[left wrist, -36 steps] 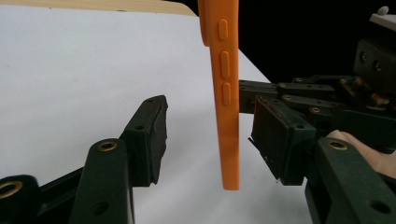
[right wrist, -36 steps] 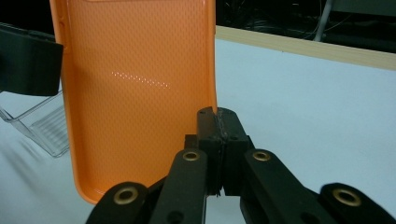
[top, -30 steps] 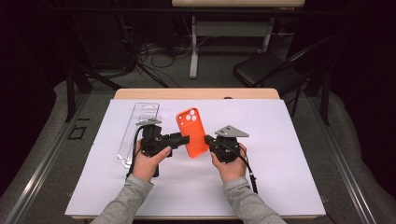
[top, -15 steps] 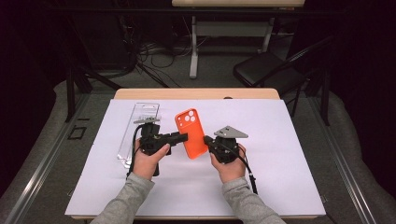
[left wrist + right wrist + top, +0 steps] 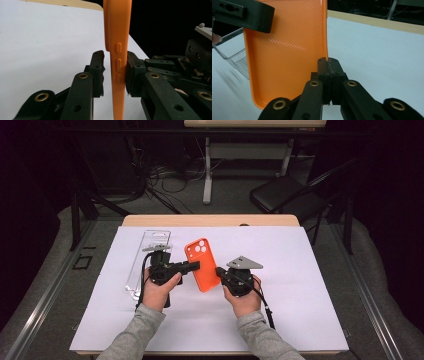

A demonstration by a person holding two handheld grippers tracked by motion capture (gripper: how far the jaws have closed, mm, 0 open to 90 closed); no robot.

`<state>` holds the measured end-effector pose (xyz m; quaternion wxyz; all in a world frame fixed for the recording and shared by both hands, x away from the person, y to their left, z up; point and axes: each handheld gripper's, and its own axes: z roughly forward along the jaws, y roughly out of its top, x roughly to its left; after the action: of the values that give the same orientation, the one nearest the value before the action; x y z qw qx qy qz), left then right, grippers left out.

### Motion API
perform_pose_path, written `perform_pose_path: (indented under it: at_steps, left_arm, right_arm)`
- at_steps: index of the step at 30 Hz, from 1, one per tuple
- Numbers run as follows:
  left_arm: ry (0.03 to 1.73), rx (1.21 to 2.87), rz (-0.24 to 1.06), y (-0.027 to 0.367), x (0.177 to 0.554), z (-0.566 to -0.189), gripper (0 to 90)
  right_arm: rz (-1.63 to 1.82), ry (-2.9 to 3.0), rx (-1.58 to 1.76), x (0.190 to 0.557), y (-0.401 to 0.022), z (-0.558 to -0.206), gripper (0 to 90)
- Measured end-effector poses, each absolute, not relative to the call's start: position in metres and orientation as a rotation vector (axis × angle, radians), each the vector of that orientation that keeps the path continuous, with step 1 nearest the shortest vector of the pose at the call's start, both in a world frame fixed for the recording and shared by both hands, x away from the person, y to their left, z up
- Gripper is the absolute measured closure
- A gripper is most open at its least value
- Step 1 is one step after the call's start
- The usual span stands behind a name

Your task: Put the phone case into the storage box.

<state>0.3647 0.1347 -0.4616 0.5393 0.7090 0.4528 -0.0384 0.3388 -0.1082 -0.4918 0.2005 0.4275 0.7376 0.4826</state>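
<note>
Showing side buttons, left claw view, orange phone case, inner texture, right claw view

I can't read any text, label, brand or number here: the orange phone case is plain, the clear plastic package shows no legible print, the white table cover is blank.

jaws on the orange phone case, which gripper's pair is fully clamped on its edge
The right gripper: its jaws are pinched together on the rim of the orange plastic phone case. The left gripper has one pad touching, with a gap at the other.
</note>
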Motion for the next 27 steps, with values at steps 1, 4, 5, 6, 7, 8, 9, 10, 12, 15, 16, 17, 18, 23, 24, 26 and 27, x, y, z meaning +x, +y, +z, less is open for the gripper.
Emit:
perform_pose_path:
  at_steps: [1, 4, 5, 6, 7, 8, 9, 10, 12, 15, 16, 17, 18, 23, 24, 26, 27]
  left_arm:
    - [1.076, 1.688, -0.091, 0.1344, 0.3647, -0.4618, 73.3]
    - [1.08, 1.688, -0.094, 0.1337, 0.365, -0.4625, 74.7]
    - [1.082, 1.688, -0.093, 0.1336, 0.365, -0.4626, 75.2]
    - [1.083, 1.689, -0.09, 0.1335, 0.365, -0.4627, 75.4]
    - [1.083, 1.689, -0.088, 0.1335, 0.3649, -0.4627, 76.1]
    - [1.084, 1.689, -0.089, 0.1334, 0.3649, -0.4627, 76.9]
    - [1.083, 1.689, -0.09, 0.1334, 0.3649, -0.4627, 77.2]
    - [1.084, 1.688, -0.091, 0.1334, 0.3649, -0.4627, 77.5]
    - [1.085, 1.687, -0.096, 0.1337, 0.3651, -0.4627, 77.9]
    - [1.093, 1.679, -0.11, 0.134, 0.3653, -0.4629, 78.5]
    - [1.096, 1.677, -0.116, 0.1342, 0.3654, -0.4629, 78.8]
    - [1.1, 1.673, -0.123, 0.1344, 0.3654, -0.463, 79.0]
    - [1.103, 1.672, -0.129, 0.1348, 0.3655, -0.4631, 79.2]
    - [1.115, 1.659, -0.146, 0.1357, 0.3657, -0.4638, 79.8]
    - [1.12, 1.65, -0.152, 0.1358, 0.3656, -0.4642, 79.8]
    - [1.128, 1.639, -0.155, 0.136, 0.3659, -0.4651, 79.9]
    - [1.129, 1.637, -0.158, 0.1362, 0.3661, -0.4655, 80.0]
  right_arm:
    - [1.35, 2.063, 1.194, 0.3387, -0.1081, -0.4919, 89.5]
    - [1.347, 2.065, 1.19, 0.3387, -0.1079, -0.4921, 89.5]
    - [1.349, 2.063, 1.19, 0.3386, -0.1077, -0.4923, 89.5]
    - [1.349, 2.063, 1.191, 0.3386, -0.1075, -0.4924, 89.5]
    - [1.349, 2.063, 1.192, 0.3387, -0.1074, -0.4926, 89.5]
    - [1.349, 2.063, 1.19, 0.3388, -0.1074, -0.4929, 89.5]
    - [1.348, 2.063, 1.191, 0.3387, -0.1072, -0.493, 89.5]
    - [1.349, 2.065, 1.192, 0.3387, -0.107, -0.4932, 89.5]
    - [1.346, 2.067, 1.191, 0.3386, -0.1068, -0.4934, 89.5]
    - [1.347, 2.07, 1.192, 0.3385, -0.1064, -0.494, 89.5]
    - [1.349, 2.067, 1.189, 0.3386, -0.1063, -0.4943, 89.5]
    - [1.348, 2.068, 1.189, 0.3387, -0.1062, -0.4944, 89.5]
    - [1.349, 2.069, 1.191, 0.3386, -0.1059, -0.4944, 89.5]
    - [1.349, 2.072, 1.188, 0.3386, -0.1056, -0.4945, 89.5]
    - [1.349, 2.071, 1.187, 0.3386, -0.1056, -0.4945, 89.5]
    - [1.348, 2.072, 1.187, 0.3385, -0.1056, -0.4945, 89.4]
    - [1.347, 2.072, 1.185, 0.3385, -0.1057, -0.4946, 89.4]
